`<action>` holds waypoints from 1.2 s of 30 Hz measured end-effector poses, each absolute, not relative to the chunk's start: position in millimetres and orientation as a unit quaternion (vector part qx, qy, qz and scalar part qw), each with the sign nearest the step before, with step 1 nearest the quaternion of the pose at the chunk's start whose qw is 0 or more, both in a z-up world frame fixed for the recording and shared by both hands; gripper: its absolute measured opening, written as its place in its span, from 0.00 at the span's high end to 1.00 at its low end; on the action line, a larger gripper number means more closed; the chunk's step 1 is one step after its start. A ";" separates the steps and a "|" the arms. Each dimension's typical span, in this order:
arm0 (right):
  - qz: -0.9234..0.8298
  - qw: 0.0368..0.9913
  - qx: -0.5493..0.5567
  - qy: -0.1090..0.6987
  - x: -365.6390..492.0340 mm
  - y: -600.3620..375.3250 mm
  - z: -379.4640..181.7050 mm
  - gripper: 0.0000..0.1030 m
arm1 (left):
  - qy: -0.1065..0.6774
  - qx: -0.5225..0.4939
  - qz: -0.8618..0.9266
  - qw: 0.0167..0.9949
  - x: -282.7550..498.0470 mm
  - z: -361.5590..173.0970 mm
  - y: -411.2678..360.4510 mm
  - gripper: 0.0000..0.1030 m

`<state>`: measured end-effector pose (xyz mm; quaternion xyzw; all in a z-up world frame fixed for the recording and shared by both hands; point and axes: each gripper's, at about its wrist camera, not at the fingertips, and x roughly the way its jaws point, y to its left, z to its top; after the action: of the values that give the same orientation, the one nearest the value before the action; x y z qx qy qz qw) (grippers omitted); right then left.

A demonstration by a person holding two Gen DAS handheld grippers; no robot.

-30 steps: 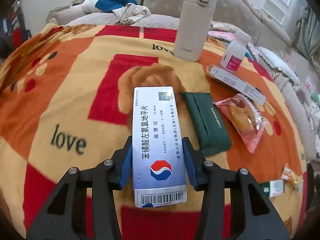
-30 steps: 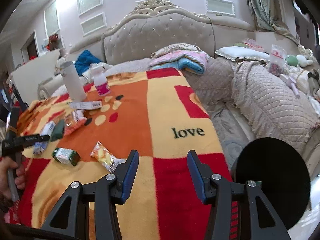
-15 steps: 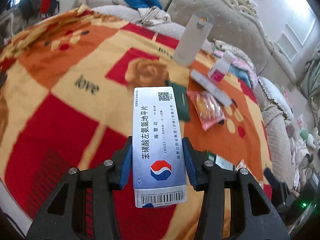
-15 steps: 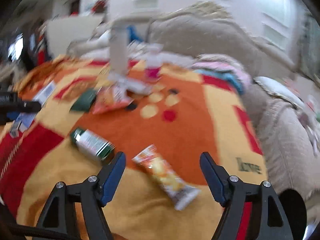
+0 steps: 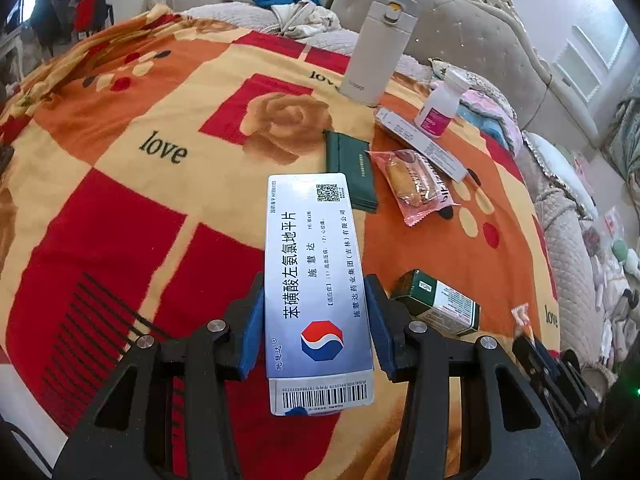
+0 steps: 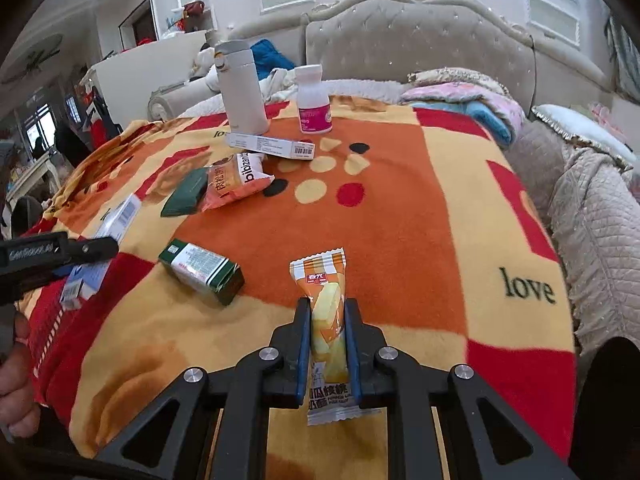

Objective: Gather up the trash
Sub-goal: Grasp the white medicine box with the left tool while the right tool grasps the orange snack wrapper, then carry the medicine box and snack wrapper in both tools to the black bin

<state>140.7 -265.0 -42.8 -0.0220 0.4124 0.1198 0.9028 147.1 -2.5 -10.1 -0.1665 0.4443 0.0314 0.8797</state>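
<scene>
Orange snack wrapper (image 6: pixel 326 320), glossy crinkled plastic, sits pinched between the right tool (image 6: pixel 328 344), whose jaws just closed on it above the fleece blanket (image 6: pixel 400 220); left of the wrapper, the left tool (image 5: pixel 316 332) grips a flat white medicine box (image 5: pixel 316 280).

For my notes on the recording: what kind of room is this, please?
Most likely a home bedroom: a tufted headboard stands behind a bed with a fleece blanket, and folded bedding lies near a pillow.
</scene>
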 end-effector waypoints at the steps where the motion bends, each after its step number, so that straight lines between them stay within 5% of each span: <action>1: 0.118 0.903 -0.025 0.412 137.1 -265.1 -40.9 0.86 | 0.443 -0.162 0.029 0.881 146.7 -9.3 -4.4 0.57; 36: 0.004 0.931 -0.001 0.366 82.8 -300.1 -10.6 0.86 | 0.403 -0.102 -0.016 0.909 126.4 9.1 -36.5 0.57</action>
<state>82.8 -300.1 -10.6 -0.0014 0.3655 0.0041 0.9308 126.4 -36.5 9.1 -0.1024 0.4031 -0.0161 0.9093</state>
